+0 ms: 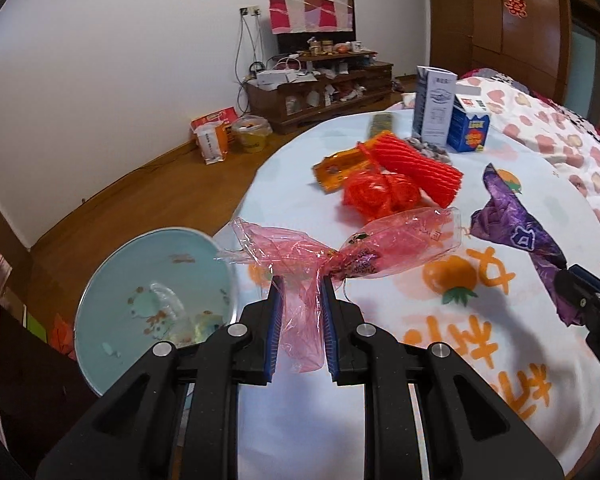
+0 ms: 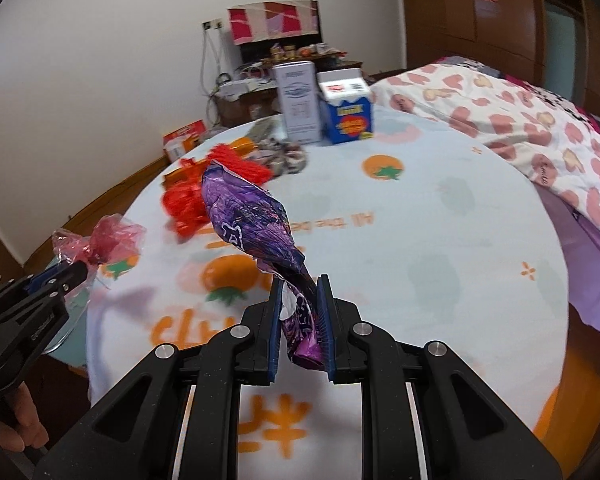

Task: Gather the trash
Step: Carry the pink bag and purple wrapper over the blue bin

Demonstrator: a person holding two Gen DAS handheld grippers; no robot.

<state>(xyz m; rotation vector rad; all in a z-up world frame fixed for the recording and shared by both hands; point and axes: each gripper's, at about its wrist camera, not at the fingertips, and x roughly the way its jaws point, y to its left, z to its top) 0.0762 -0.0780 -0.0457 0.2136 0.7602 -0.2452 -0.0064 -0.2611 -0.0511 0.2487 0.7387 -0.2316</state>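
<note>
My left gripper (image 1: 300,284) is shut on a pink clear plastic wrapper (image 1: 352,248) and holds it above the table's left edge, beside a light blue basin (image 1: 112,280). It also shows in the right wrist view (image 2: 100,240). My right gripper (image 2: 300,284) is shut on a crumpled purple foil bag (image 2: 248,216), lifted above the table; the bag also shows in the left wrist view (image 1: 516,216). An orange wrapper (image 1: 340,168), a red net sleeve (image 1: 416,164) and a red plastic tangle (image 1: 376,196) lie on the table.
The round table (image 2: 440,220) has a pale cloth with orange prints. A grey carton (image 1: 434,106) and a blue box (image 1: 470,122) stand at its far side. A bed with a heart blanket (image 2: 520,128) is on the right. A TV cabinet (image 1: 320,88) stands by the wall.
</note>
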